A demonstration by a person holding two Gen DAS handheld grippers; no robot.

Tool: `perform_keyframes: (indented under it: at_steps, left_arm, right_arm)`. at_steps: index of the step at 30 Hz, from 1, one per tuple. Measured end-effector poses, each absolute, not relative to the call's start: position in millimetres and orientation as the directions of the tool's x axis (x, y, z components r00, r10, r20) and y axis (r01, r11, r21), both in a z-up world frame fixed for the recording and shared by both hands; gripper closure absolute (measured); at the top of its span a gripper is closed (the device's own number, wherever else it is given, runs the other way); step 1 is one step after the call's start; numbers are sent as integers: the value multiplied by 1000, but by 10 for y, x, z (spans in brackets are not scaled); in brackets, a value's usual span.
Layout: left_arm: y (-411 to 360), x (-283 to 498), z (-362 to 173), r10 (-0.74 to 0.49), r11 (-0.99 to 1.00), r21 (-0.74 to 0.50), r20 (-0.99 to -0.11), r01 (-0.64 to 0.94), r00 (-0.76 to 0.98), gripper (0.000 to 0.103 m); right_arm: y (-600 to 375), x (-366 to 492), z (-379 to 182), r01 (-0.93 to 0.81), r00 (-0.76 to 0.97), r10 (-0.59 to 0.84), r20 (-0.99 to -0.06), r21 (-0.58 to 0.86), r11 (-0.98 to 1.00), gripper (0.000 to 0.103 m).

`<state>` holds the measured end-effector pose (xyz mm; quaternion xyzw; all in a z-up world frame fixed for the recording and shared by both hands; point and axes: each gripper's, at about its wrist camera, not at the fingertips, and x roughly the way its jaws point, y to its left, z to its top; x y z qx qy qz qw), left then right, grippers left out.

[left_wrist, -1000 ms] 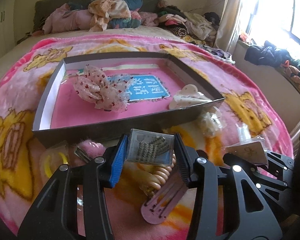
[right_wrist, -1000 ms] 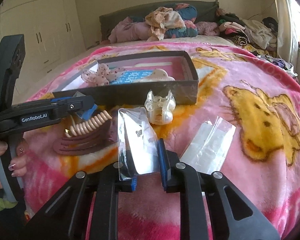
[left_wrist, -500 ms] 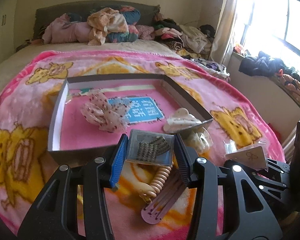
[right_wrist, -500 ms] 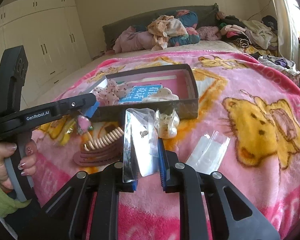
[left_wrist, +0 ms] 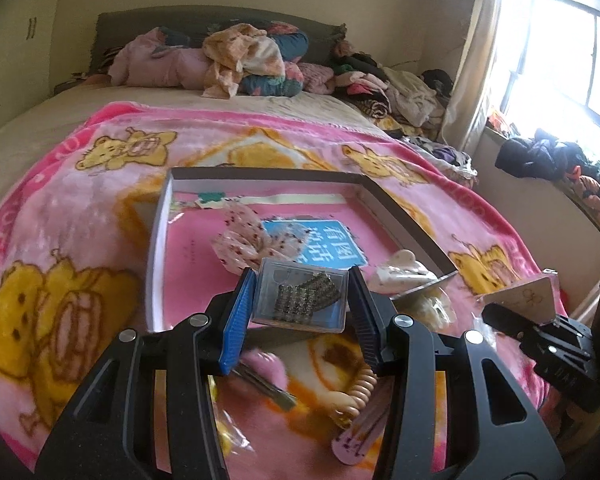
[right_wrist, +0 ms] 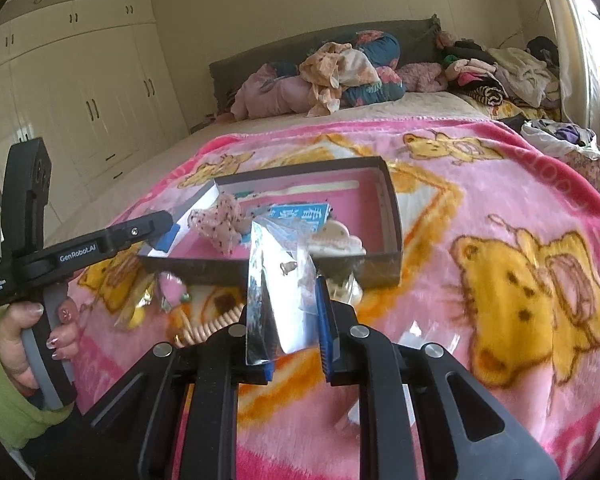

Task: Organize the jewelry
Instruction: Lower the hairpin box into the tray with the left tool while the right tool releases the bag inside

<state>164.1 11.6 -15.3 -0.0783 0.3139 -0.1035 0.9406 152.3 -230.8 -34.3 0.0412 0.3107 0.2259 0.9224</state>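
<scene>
Left wrist view: my left gripper (left_wrist: 300,300) is clenched on a clear case (left_wrist: 302,298) of hair clips. The box (left_wrist: 156,248) lies straight ahead, its near wall just below and beyond the case, long axis crosswise.

Right wrist view: my right gripper (right_wrist: 294,312) grips a clear packet (right_wrist: 284,280), short of the box's (right_wrist: 392,200) near wall. The left gripper looks nearer.

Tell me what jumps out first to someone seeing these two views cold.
First, the loud pink cartoon-bear blanket spread over the bed. On it sits a shallow grey box with a pink floor, holding a dotted scrunchie and a cream claw clip. Up close, the left gripper pinches a clear case of sparkly clips, and the right gripper a clear plastic packet.
</scene>
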Motion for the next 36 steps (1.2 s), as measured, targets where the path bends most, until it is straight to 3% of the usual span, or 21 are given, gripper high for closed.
perform_keyframes:
  at_steps: [36]
  left_arm:
    - [197,2327,-362,-151,987,-142,-628,78,764,65]
  right_arm:
    - [-1928,2956,-546,-379,664,327,-673,74,922,87]
